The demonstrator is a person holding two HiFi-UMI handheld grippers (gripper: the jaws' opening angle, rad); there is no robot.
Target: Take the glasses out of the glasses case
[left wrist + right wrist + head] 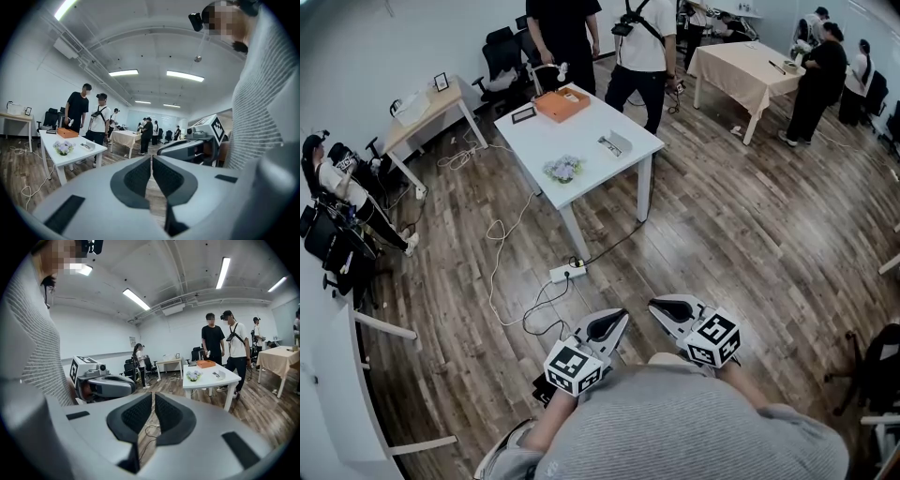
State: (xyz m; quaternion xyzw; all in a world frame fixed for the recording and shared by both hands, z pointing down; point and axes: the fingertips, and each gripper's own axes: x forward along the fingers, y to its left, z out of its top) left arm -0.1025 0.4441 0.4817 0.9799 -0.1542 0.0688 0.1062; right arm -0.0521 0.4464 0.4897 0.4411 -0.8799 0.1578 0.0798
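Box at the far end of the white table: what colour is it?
Orange. The box shows best in the head view.

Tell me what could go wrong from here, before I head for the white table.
A corded power strip lies on the floor between you and the white table; you might trip. Two people stand at its far side, so a reach may bump them. The left tongs and right tongs are both shut and empty; they must open before gripping anything.
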